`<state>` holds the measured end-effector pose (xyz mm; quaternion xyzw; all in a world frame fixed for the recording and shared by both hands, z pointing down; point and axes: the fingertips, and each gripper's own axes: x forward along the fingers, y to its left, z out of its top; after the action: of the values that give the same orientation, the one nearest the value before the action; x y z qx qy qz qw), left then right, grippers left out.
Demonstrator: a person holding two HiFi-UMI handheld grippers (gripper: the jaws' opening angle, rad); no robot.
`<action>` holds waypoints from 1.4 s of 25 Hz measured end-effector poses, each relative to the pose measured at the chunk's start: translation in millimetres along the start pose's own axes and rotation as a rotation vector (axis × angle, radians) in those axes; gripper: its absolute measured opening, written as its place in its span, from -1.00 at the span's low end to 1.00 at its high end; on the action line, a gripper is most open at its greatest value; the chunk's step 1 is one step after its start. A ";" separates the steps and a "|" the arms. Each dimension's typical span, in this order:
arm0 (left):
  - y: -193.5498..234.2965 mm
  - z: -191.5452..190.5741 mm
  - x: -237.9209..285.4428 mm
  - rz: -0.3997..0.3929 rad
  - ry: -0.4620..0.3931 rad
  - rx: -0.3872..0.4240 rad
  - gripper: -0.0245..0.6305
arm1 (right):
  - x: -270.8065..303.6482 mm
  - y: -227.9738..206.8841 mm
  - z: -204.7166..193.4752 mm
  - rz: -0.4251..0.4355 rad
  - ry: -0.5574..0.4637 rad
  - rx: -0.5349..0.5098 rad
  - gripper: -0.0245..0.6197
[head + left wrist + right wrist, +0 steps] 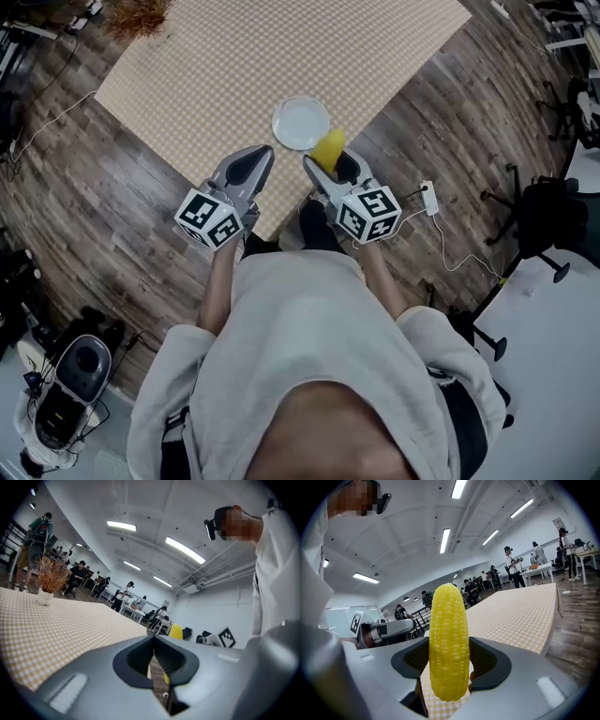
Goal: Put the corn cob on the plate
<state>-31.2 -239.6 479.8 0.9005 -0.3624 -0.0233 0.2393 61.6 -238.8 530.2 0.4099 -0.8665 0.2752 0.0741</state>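
A yellow corn cob stands upright between the pads of my right gripper, which is shut on it. In the head view the corn cob hangs just in front of the near table edge, right beside the white plate. The plate is empty and lies on the checkered cloth near the table's corner. My left gripper hovers left of the plate, its jaws together with nothing in them. In the left gripper view, the left gripper shows only a thin slit, and the corn cob peeks up beyond it.
The checkered table carries a dried plant in a white pot at its far end. A power strip with a cable lies on the wood floor to the right. Office chairs and other people at desks fill the background.
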 end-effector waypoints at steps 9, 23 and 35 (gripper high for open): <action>12.6 -46.6 -0.6 0.009 0.066 -0.075 -0.90 | 0.2 -5.7 -59.8 -0.007 0.096 0.072 -0.12; 11.5 -79.1 -1.8 0.015 0.097 -0.132 -0.90 | 13.1 -24.5 -89.5 -0.015 0.155 0.086 -0.12; 21.8 -74.6 -11.8 0.061 0.084 -0.159 -0.90 | 81.4 -61.9 -63.8 0.005 0.175 0.001 -0.12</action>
<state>-37.8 -214.4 553.9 0.8674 -0.3765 -0.0069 0.3254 48.7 -290.7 638.2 0.3821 -0.8576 0.3104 0.1485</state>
